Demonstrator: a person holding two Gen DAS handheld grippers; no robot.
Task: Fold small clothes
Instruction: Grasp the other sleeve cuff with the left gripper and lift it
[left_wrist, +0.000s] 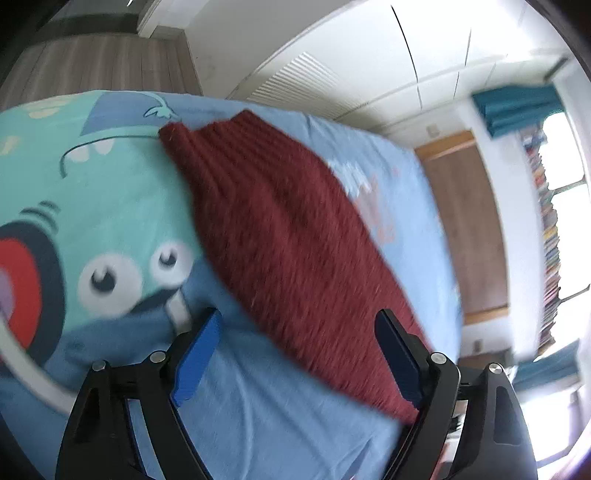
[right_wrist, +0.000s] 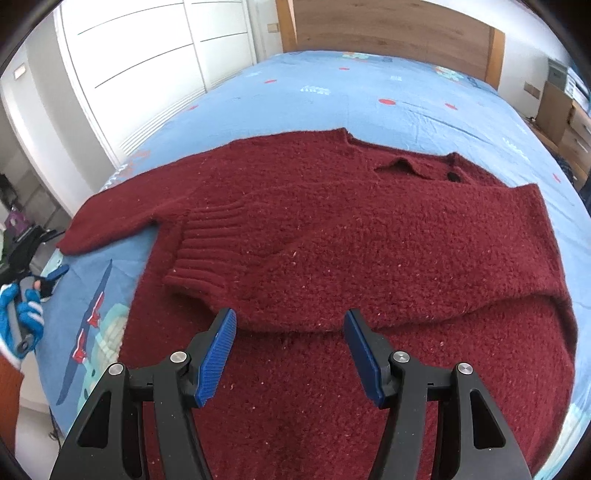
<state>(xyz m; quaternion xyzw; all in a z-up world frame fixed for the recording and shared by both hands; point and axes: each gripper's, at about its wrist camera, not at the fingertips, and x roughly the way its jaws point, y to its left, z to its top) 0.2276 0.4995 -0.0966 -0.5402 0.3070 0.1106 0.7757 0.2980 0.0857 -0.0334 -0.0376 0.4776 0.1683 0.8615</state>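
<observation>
Dark red sweater (right_wrist: 332, 229) lying flat on the bed (right_wrist: 369, 96) over a blue cartoon-print sheet, one sleeve folded across the chest with its ribbed cuff (right_wrist: 207, 243) near the middle, the other sleeve (left_wrist: 280, 236) stretched out toward the bed's edge. Right tongs (right_wrist: 291, 325) parted and empty, hovering over the lower body of the sweater. Left tongs (left_wrist: 299, 328) spread wide, gripping nothing, poised over that outstretched sleeve.

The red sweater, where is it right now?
The red sweater lies spread on the blue cartoon bedsheet, right ahead of the right gripper, one sleeve folded across its front.
</observation>
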